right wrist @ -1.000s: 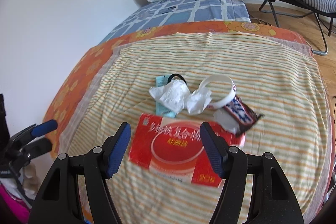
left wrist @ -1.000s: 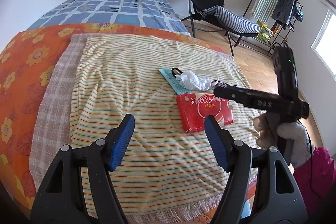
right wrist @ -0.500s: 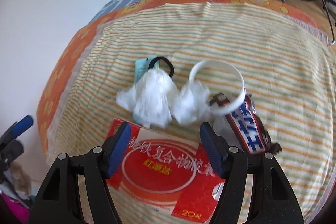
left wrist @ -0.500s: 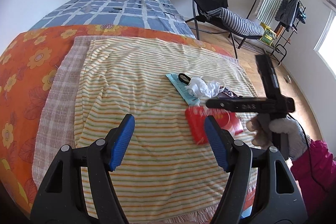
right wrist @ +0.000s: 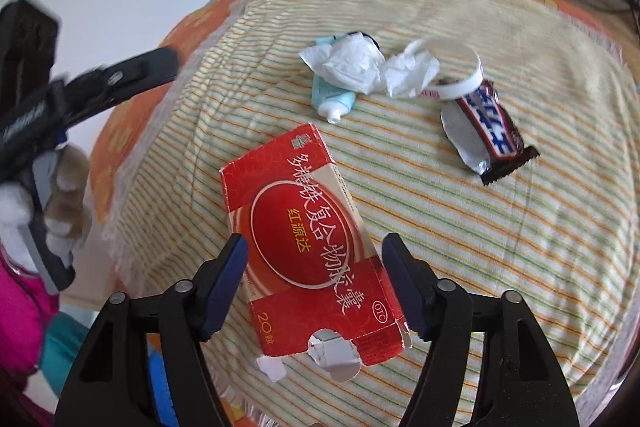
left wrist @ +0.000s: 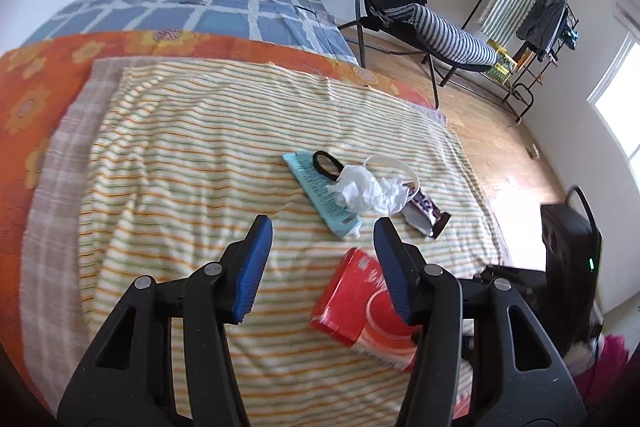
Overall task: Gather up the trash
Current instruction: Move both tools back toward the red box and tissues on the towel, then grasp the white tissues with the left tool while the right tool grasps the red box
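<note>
In the left wrist view, the striped blanket lies bare across the left and centre of the frame. Right of centre, the tissue, tube, white ring and candy wrapper crowd together. The red box fills the gap between the right gripper fingers; bare blanket spreads at lower right.

Hidden and blurred bits

From my left wrist view, the right gripper smears into a dark blur, and my own finger covers part of the red box.
</note>
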The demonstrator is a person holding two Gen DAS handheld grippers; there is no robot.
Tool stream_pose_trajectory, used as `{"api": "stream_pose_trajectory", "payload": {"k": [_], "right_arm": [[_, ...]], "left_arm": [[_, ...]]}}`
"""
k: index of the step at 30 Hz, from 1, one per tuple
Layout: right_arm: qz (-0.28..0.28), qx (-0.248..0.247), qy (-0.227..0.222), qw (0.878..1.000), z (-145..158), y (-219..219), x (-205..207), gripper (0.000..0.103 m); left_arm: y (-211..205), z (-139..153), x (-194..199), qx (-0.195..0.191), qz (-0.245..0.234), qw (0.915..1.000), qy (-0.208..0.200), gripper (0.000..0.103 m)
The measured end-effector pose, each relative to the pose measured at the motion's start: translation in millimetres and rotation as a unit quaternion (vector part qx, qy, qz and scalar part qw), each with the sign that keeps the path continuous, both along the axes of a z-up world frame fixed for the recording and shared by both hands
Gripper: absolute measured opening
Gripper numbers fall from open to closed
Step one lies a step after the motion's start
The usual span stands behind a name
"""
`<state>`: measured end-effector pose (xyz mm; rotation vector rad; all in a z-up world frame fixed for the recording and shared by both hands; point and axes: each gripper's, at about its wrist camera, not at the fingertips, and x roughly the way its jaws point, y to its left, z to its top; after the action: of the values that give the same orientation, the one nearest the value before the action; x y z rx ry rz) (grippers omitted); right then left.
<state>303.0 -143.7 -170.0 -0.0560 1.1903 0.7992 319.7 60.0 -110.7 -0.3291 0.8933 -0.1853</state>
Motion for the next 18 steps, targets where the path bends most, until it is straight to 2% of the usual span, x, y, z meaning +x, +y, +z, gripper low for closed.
{"api": "stream_pose_trajectory", "payload": {"k": [1, 3, 9, 14, 18], "right_arm": [[0.001, -0.003, -0.01, 1.0, 1.7, 1.2, -2.6, 0.082], [0.013, -0.008, -0.03, 0.999, 4.6, 5.0, -7.2, 0.082], [0.057, -0.06, -0.078, 0.993, 3.7, 19.3, -19.8, 0.082], [0.075, -0.069, -0.085, 0.991, -1.7, 25.6, -22.7, 0.082], [0.082, -0.077, -0.098, 0.989, -4.7, 27.8, -24.1, 0.082]], "left_arm": [[-3.1, -2.2, 6.0, -0.003, -0.003, 1.0, 0.002, 0.054], [-11.0, -5.6, 16.8, -0.003, -0.011, 0.9999, 0.005, 0.048], [-30.6, -24.4, 49.1, -0.015, -0.021, 0.9995, 0.019, 0.048], [-36.5, -42.6, 75.4, -0.051, -0.021, 0.997, 0.054, 0.048], [-41.2, -54.9, 85.4, -0.041, -0.028, 0.9958, 0.078, 0.024]]}}
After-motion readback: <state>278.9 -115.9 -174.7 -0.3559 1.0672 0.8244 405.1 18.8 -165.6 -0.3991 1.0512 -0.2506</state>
